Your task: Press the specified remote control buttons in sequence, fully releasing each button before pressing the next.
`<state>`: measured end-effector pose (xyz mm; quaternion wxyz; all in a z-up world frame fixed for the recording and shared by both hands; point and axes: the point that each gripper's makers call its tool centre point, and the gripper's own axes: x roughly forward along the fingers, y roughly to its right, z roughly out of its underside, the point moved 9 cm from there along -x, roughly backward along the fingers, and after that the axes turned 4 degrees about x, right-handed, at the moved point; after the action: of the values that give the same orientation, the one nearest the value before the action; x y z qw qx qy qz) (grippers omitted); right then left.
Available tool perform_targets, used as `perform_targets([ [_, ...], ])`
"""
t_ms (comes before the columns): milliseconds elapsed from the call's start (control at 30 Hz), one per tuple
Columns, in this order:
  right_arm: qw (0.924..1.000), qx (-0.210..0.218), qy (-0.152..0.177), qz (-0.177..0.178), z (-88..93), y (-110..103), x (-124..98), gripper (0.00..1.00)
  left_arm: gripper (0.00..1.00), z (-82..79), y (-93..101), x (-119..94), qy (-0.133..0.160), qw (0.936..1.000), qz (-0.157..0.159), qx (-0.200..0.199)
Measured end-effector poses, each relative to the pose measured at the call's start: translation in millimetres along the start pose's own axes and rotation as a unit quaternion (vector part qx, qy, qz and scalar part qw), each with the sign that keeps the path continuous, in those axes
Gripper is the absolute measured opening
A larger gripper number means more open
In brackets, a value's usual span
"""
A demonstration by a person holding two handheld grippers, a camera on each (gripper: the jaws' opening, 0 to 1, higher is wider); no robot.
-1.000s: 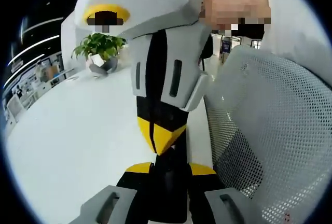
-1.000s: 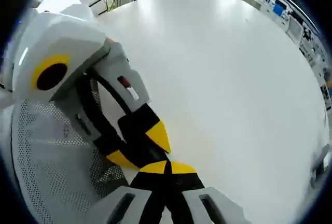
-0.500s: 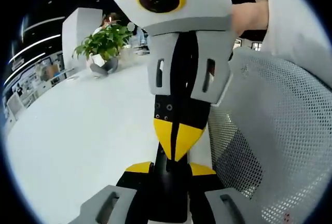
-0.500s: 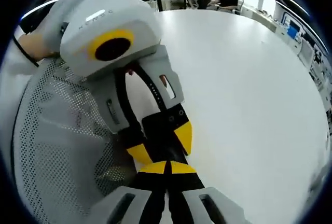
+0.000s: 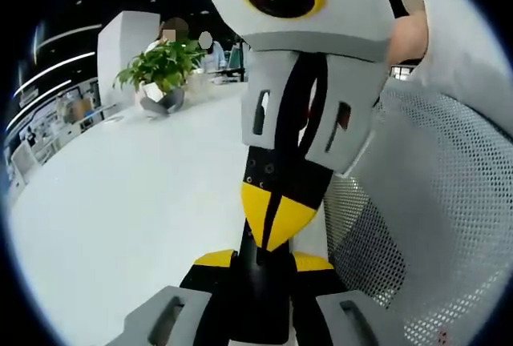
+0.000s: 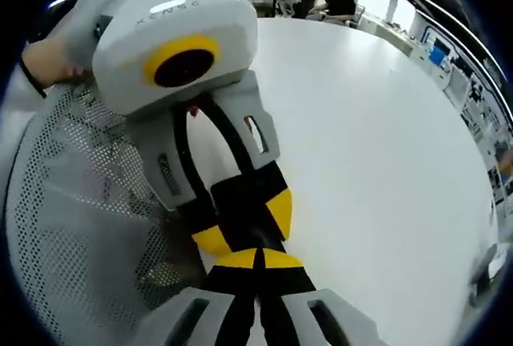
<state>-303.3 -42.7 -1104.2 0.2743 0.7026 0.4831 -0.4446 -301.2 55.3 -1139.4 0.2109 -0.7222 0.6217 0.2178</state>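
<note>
Left gripper clenched on the remote control, a black slab wedged between its yellow tips; buttons hidden. Right gripper has its jaws closed together, tip pointing down onto the remote's top end, apparently touching. This sits over the white table, beside a mesh chair back. Potted plant at the far edge.

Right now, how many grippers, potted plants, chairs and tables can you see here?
Grippers: 2 (left gripper, right gripper)
Potted plant: 1
Mesh chair: 1
White table: 1
Total: 5
</note>
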Motion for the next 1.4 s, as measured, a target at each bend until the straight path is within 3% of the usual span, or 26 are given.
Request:
perform_targets([
  [167, 0.9991, 0.043, 0.006, -0.002, -0.9, 4.0, 0.4, 0.00, 0.25, 0.1, 0.3, -0.2, -0.001, 1.0000, -0.007, -0.003],
  [400, 0.9994, 0.007, 0.006, 0.033, -3.7, -0.3, 2.5, 0.00, 0.24, -1.0, 0.9, -0.9, -0.003, 0.9999, -0.013, -0.004],
  [500, 0.9993, 0.027, 0.005, 0.025, -3.5, 2.6, 1.8, 0.00, 0.25, -0.9, 0.8, -0.9, -0.003, 0.9999, -0.014, -0.005],
  [600, 0.9980, 0.052, 0.030, 0.019, 1.0, 3.1, 0.8, 0.00, 0.25, -0.9, 0.6, -1.4, -0.001, 0.9999, -0.013, -0.005],
  [800, 0.9976, 0.004, 0.068, 0.015, 8.7, -0.1, -0.3, 0.00, 0.25, -1.1, 0.8, -2.2, 0.003, 1.0000, -0.008, -0.001],
  [867, 0.9974, 0.005, 0.071, 0.010, 9.9, -0.9, -1.6, 0.00, 0.25, -1.2, 1.2, -2.5, 0.004, 1.0000, -0.003, 0.002],
  [1167, 0.9978, -0.030, 0.060, -0.005, 6.2, -3.2, -0.8, 0.00, 0.25, -1.2, 1.8, -3.7, 0.007, 0.9999, 0.000, 0.008],
  [1333, 0.9907, -0.134, 0.025, 0.001, 0.9, -6.1, 0.5, 0.00, 0.25, -1.0, 1.9, -3.8, 0.007, 1.0000, 0.000, 0.007],
  [1400, 0.9882, -0.152, 0.017, -0.002, -0.7, -6.1, 1.1, 0.00, 0.25, -1.1, 2.3, -3.7, 0.006, 1.0000, 0.000, 0.007],
])
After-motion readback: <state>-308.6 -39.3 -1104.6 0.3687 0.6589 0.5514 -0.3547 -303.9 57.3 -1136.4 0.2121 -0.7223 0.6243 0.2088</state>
